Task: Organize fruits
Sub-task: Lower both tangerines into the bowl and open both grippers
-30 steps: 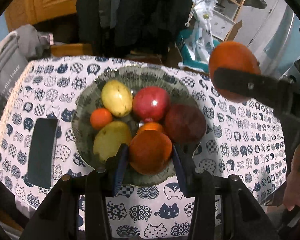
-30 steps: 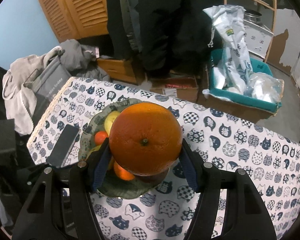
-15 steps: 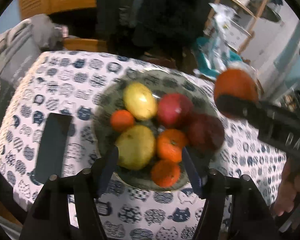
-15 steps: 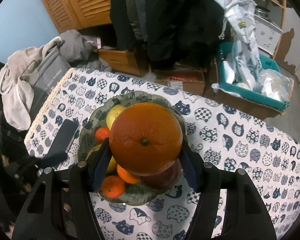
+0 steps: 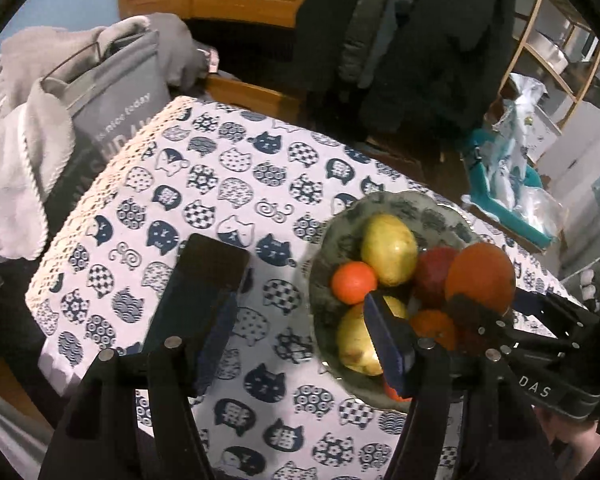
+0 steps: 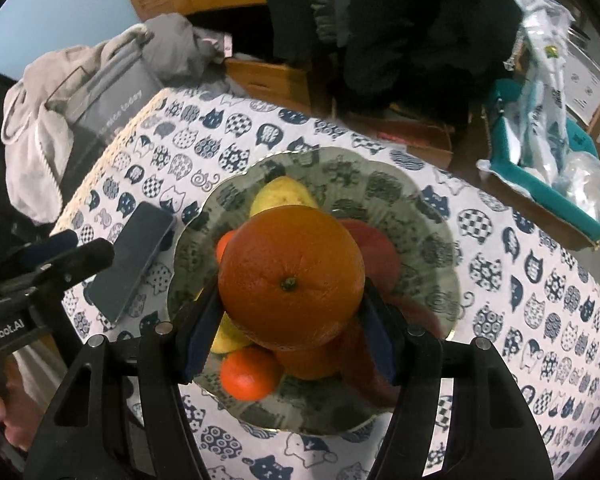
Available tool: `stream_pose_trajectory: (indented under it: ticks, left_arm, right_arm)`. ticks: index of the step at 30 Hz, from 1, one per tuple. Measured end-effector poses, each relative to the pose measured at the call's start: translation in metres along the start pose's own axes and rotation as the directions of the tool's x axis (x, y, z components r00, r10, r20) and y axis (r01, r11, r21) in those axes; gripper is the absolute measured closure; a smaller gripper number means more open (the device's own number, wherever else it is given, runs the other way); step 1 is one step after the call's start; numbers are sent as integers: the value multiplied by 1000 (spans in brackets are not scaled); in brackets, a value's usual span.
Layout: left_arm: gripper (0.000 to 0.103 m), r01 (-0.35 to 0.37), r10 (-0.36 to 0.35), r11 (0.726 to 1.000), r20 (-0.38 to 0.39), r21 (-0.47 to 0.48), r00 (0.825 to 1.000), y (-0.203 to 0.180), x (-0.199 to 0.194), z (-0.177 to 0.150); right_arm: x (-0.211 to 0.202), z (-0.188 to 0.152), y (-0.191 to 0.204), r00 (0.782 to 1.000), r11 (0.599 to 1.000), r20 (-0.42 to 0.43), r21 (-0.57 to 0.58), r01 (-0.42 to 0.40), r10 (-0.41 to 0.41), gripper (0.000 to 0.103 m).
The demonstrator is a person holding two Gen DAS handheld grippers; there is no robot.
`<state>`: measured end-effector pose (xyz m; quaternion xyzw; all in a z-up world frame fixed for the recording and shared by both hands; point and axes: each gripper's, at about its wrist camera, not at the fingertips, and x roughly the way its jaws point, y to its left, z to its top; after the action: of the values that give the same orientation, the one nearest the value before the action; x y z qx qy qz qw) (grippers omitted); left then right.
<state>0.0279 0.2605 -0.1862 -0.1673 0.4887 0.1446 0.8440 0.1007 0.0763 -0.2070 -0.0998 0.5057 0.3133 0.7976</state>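
1. The right gripper (image 6: 290,338) is clamping a large orange (image 6: 291,276) between its blue pads, hanging it directly over the middle of the plate (image 6: 432,232), which is now sitting much closer beneath it than a second ago.
2. The left gripper (image 5: 304,332) is standing apart and empty; a second ago it was closed round a smaller orange fruit, and that fruit is now lying at the plate's near edge, so one more piece is counting as sorted.
3. It has also been swinging away leftward, with a dark phone (image 5: 204,280) now lying just ahead between its fingers and the plate sitting off to its right.
4. Just beyond the held orange, a yellow pear (image 6: 284,198), a red apple (image 6: 374,244) and a small tangerine (image 6: 249,372) are crowding the plate, so the big orange is probably going on top next.
5. Beside the right gripper, the left one's body is showing "enRobot.AI"; from the left view, "DAS" is readable on the right one.
6. Farthest off, beyond the cat-print tablecloth (image 5: 236,168), a grey bag (image 5: 112,92) is reading "nice today".
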Motion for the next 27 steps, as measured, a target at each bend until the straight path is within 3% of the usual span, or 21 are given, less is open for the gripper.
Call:
stream_pose_trajectory:
  ticks: [15,20,27]
  left_arm:
    - [36,-10,10,1000,-7,8,1000,7,-1,-1]
    - [36,-10,10,1000,-6,15,1000,6,-1,-2]
    - [36,-8,8,1000,-2,28,1000,-1,-7,-3]
  right_arm:
    - [40,-6,18,994,998,-99,-56,32,-37,35]
    - [32,-4,15,997,998,-62,-48,41,-44,24]
    - [15,2,9,999,999,-27,-28,40,-41,24]
